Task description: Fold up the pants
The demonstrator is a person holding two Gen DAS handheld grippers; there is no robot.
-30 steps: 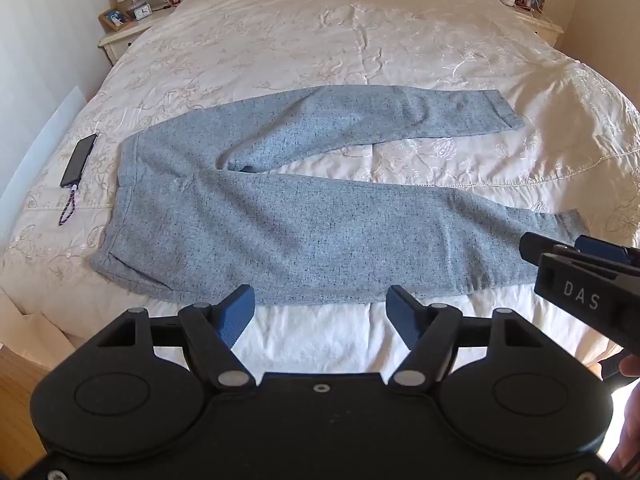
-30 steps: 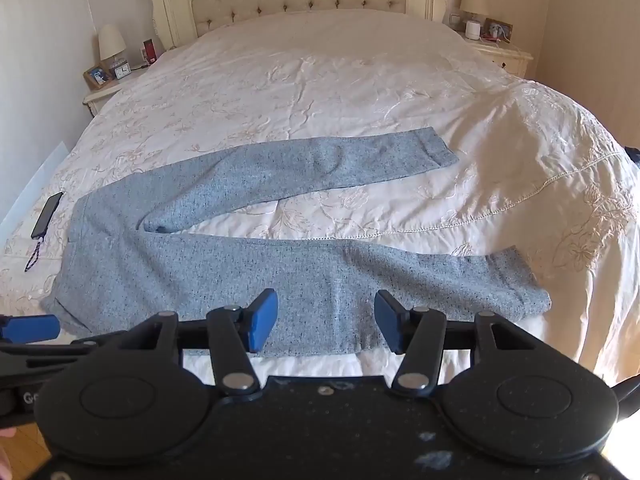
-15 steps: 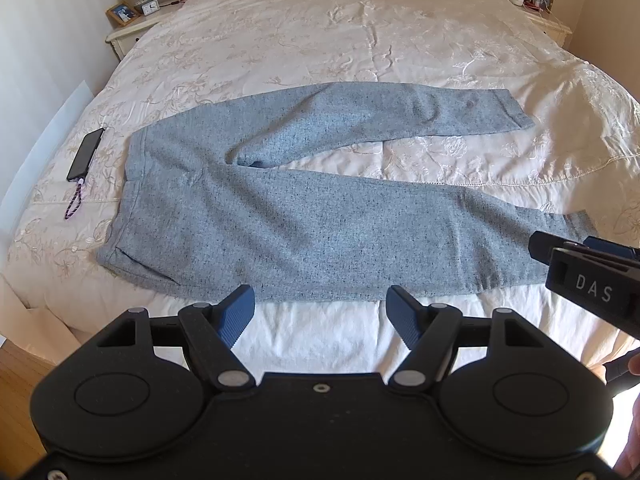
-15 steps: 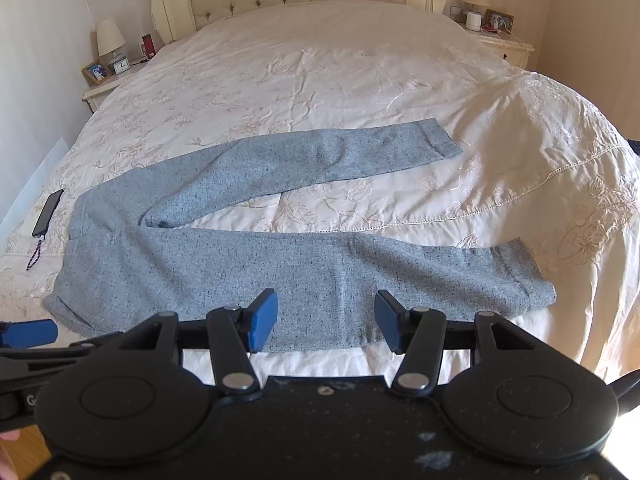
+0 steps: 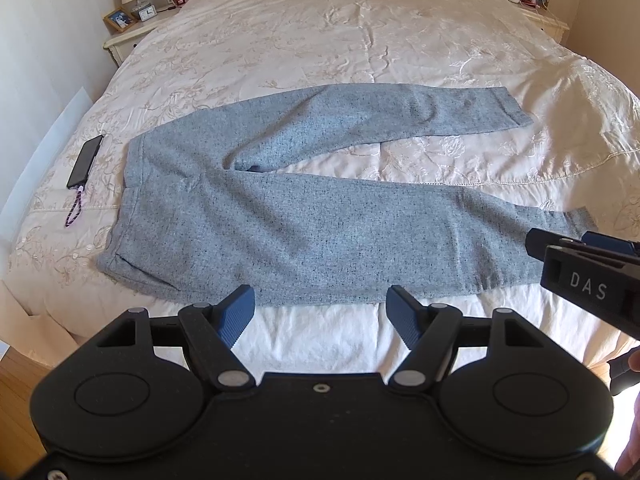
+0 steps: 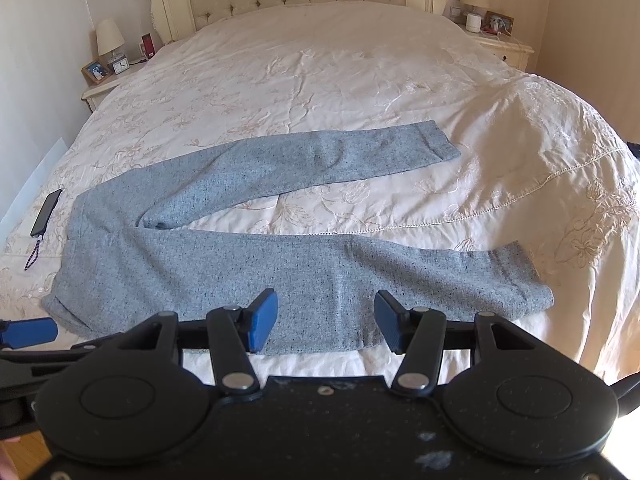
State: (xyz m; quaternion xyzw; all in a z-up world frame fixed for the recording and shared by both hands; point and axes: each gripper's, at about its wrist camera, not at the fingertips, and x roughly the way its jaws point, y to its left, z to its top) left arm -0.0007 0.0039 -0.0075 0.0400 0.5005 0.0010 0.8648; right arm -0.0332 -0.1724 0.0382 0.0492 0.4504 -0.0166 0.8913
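Grey pants (image 5: 320,216) lie flat on the bed (image 5: 360,40), long axis running left to right: waistband (image 5: 128,200) at left near a phone (image 5: 85,156), legs splayed toward the right. The left gripper (image 5: 320,312), jaws spread and empty, hovers just short of the near edge by the waist. The right gripper (image 6: 326,320), likewise released, is nearer the near leg's cuff (image 6: 524,280).
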